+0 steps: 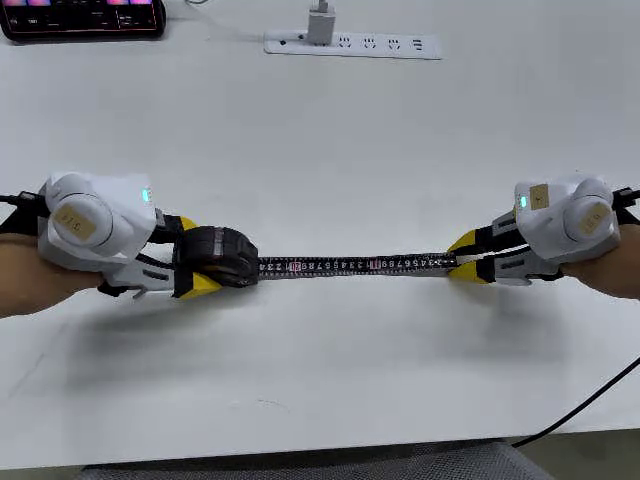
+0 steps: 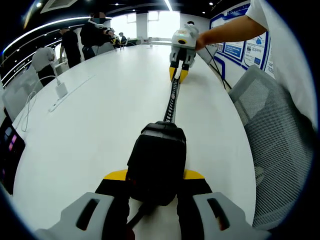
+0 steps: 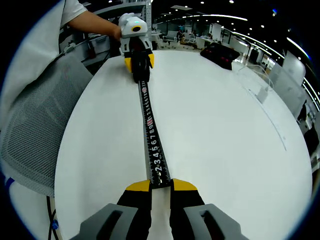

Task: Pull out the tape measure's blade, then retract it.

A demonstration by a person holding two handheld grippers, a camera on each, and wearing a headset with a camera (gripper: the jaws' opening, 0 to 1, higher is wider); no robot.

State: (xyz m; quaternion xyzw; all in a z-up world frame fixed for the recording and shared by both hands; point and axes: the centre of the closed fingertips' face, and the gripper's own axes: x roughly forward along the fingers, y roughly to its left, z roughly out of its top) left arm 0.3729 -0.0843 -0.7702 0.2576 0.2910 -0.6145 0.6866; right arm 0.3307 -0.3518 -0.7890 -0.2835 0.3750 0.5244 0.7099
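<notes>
A black tape measure case (image 1: 218, 257) sits low over the white table, clamped between the yellow-tipped jaws of my left gripper (image 1: 190, 258). In the left gripper view the case (image 2: 157, 160) sits between the jaws, and the blade (image 2: 171, 100) runs away to the other gripper (image 2: 178, 70). The dark blade (image 1: 355, 265) with white numbers stretches level to the right. My right gripper (image 1: 466, 258) is shut on the blade's end. The right gripper view has the blade (image 3: 150, 135) running from the jaws (image 3: 160, 189) to the case (image 3: 139, 62) in the far gripper.
A white power strip (image 1: 352, 43) with a plugged charger lies at the table's far edge, a dark device (image 1: 82, 17) at the far left corner. A black cable (image 1: 590, 400) crosses the front right. A mesh chair (image 2: 275, 150) stands beside the table. People stand far off.
</notes>
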